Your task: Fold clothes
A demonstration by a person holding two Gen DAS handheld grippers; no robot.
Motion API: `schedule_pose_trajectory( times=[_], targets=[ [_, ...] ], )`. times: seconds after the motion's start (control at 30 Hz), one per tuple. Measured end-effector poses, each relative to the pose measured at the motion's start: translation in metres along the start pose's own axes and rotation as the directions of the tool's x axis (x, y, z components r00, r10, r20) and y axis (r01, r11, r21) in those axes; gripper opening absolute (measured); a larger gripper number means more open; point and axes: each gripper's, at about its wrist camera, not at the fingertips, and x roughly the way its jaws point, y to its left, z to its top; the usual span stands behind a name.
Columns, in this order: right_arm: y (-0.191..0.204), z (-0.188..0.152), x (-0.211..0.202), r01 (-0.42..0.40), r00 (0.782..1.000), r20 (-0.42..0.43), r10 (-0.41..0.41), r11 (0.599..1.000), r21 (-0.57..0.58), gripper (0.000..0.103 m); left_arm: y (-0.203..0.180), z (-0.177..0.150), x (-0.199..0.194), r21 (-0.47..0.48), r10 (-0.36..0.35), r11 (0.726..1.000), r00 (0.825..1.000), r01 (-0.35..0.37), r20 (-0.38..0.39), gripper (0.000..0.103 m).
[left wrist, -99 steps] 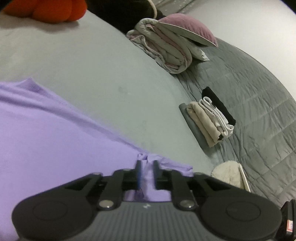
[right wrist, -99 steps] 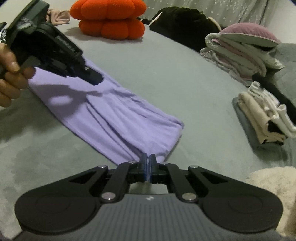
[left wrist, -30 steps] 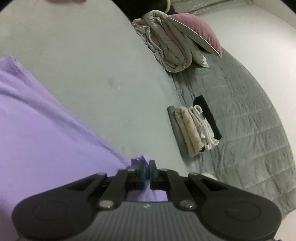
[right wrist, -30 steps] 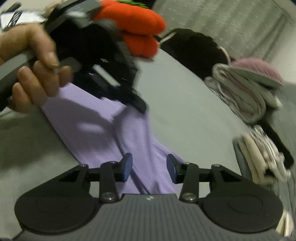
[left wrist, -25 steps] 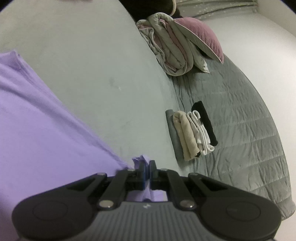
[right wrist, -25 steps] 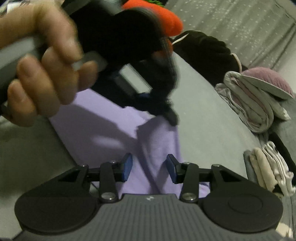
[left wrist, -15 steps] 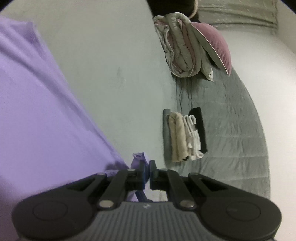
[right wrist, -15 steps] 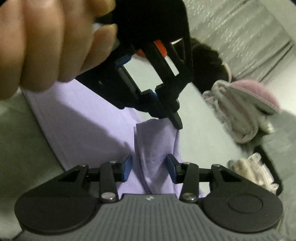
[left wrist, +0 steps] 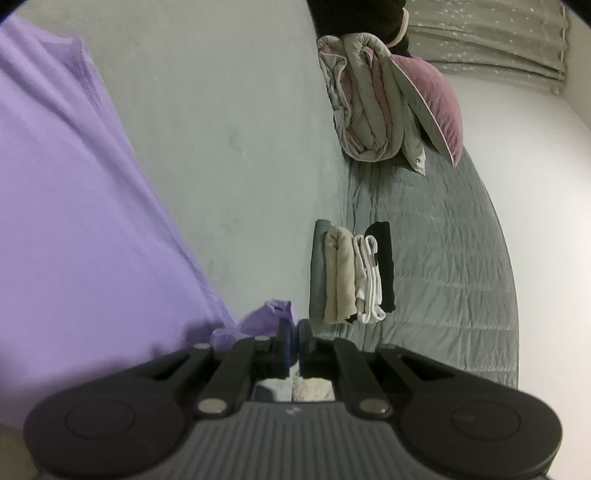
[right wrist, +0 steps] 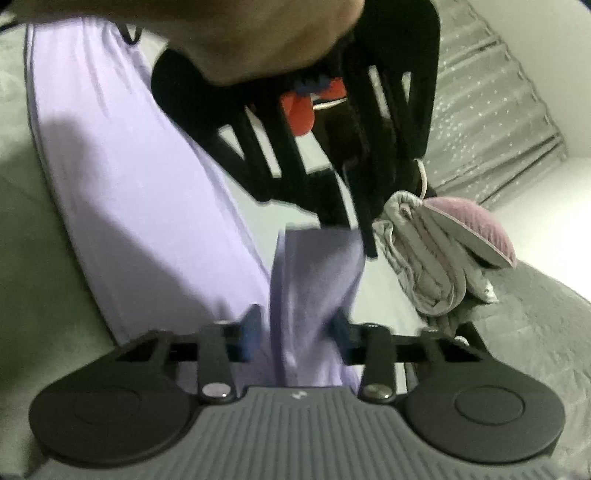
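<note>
A lilac garment (left wrist: 92, 221) lies spread on the pale grey bed. My left gripper (left wrist: 293, 332) is shut on one corner of it, which bunches just beyond the fingertips. In the right wrist view the left gripper (right wrist: 369, 247) hangs close overhead in a person's hand (right wrist: 258, 29), and a fold of the lilac garment (right wrist: 314, 280) droops from its tip. That fold hangs between the blue pads of my right gripper (right wrist: 295, 328), whose jaws are closing. A gap still shows at the left pad.
A stack of folded clothes (left wrist: 351, 273) sits on a grey quilted blanket (left wrist: 443, 258) to the right. Beyond it lie a rolled quilt (left wrist: 362, 110) and a pink pillow (right wrist: 472, 225). An orange cushion (right wrist: 299, 110) and a dark bundle (left wrist: 358, 14) are at the back.
The left gripper has rolled and lifted its corner of the lilac garment. The right gripper has come in close under it, and the hanging fold now lies between its jaws.
</note>
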Motion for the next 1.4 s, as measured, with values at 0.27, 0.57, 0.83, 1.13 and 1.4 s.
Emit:
schedule_pose_trajectory(
  times=[0.27, 0.57, 0.83, 1.13, 1.4],
  targets=[
    [-0.044, 0.01, 0.001, -0.062, 0.996, 0.075, 0.046, 0.972, 0.226, 0.005, -0.008, 0.006, -0.027, -0.001, -0.019, 1.0, 0.998, 0.019, 0.065, 0.003],
    [-0.036, 0.063, -0.021, -0.215, 0.964, 0.232, 0.132, 0.899, 0.381, 0.005, -0.005, 0.017, -0.093, 0.044, -0.008, 0.999, 0.983, 0.0, 0.182, 0.003],
    [0.009, 0.118, -0.029, -0.343, 0.923, 0.308, 0.231, 0.854, 0.39, 0.004, 0.041, 0.042, -0.178, 0.023, 0.07, 0.996, 0.935, -0.083, 0.347, 0.001],
    [0.038, 0.151, -0.016, -0.395, 0.91, 0.299, 0.287, 0.819, 0.416, 0.004, 0.082, 0.059, -0.22, 0.008, 0.12, 0.991, 0.916, -0.133, 0.382, 0.001],
    [0.014, 0.128, -0.016, -0.419, 0.908, 0.257, 0.331, 0.737, 0.53, 0.004, 0.074, 0.026, -0.216, -0.028, 0.109, 0.994, 0.933, -0.106, 0.343, 0.045]
  ],
)
